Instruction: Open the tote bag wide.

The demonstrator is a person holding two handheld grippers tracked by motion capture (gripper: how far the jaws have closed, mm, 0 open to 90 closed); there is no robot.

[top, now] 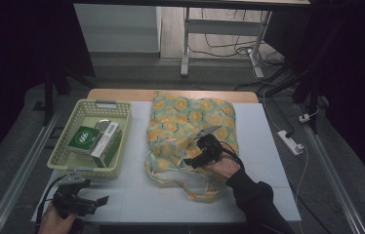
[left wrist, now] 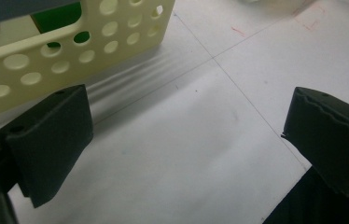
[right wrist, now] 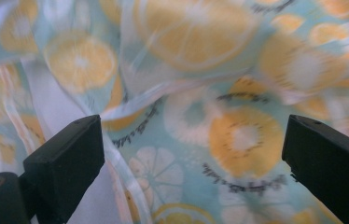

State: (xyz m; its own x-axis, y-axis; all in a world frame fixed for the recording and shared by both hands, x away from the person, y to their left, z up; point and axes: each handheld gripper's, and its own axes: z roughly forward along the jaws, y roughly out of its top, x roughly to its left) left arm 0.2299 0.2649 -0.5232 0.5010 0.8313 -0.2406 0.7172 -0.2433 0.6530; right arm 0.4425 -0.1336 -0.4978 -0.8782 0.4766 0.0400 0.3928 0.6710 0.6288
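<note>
I'm hovering the right gripper (top: 205, 146), jaws wide and empty, over the lemon-print bag (top: 190, 122) lying mid-table; it's soft, limp fabric, so I'm judging a handle loop the best grab.

Both grippers, left (top: 103, 200) and right (top: 193, 162), hold jaws apart.

Bag (right wrist: 200, 93) print motion-blurred
</note>
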